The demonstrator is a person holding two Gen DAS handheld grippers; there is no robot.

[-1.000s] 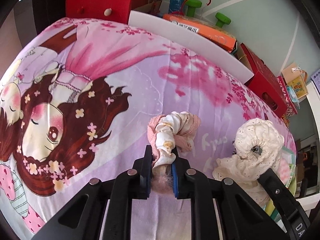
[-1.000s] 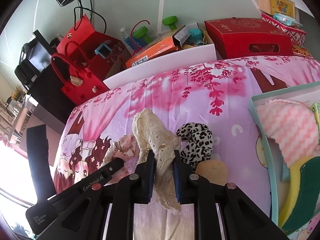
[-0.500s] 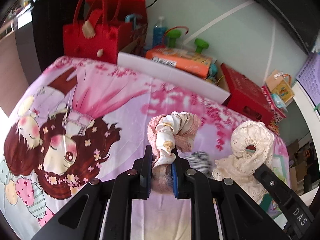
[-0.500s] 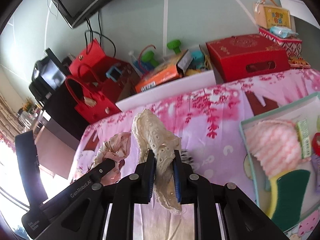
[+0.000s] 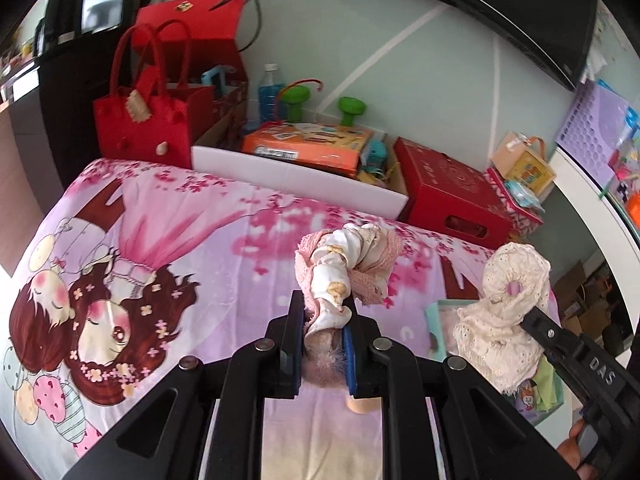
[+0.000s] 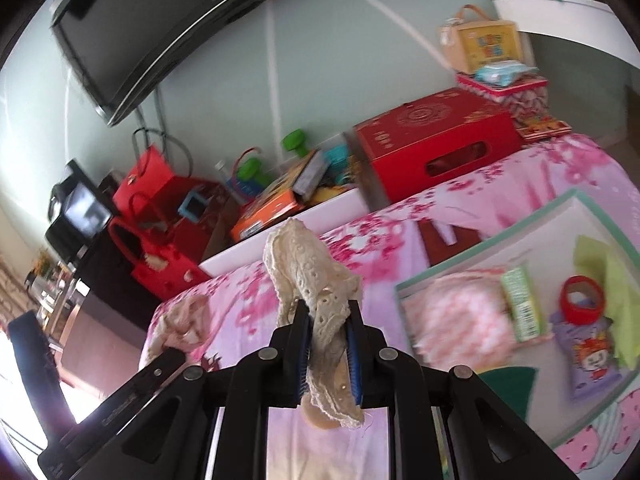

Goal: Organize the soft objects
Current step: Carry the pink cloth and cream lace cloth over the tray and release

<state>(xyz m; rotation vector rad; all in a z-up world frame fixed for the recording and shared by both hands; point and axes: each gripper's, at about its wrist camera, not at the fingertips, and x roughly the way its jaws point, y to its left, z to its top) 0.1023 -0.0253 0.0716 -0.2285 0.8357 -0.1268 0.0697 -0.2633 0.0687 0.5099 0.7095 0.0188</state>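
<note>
While each claw pinches one, both scrunchies (image 5: 346, 268) (image 6: 310, 280) stand upright.

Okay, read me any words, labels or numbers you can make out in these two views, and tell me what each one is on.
"DAS": white letters on the black body of the right gripper, seen from the left camera.
White lettering on the left gripper, seen from the right camera: too blurred to read.
Print on the orange box, the yellow box and the green packet: too small or blurred to read.

My own fingers (image 5: 572, 450) are cut off at the bottom right corner, the pink cloth in the tray (image 6: 452, 312) is blurred, and my gripper bodies hide the bedsheet's (image 5: 200, 220) near edge.
</note>
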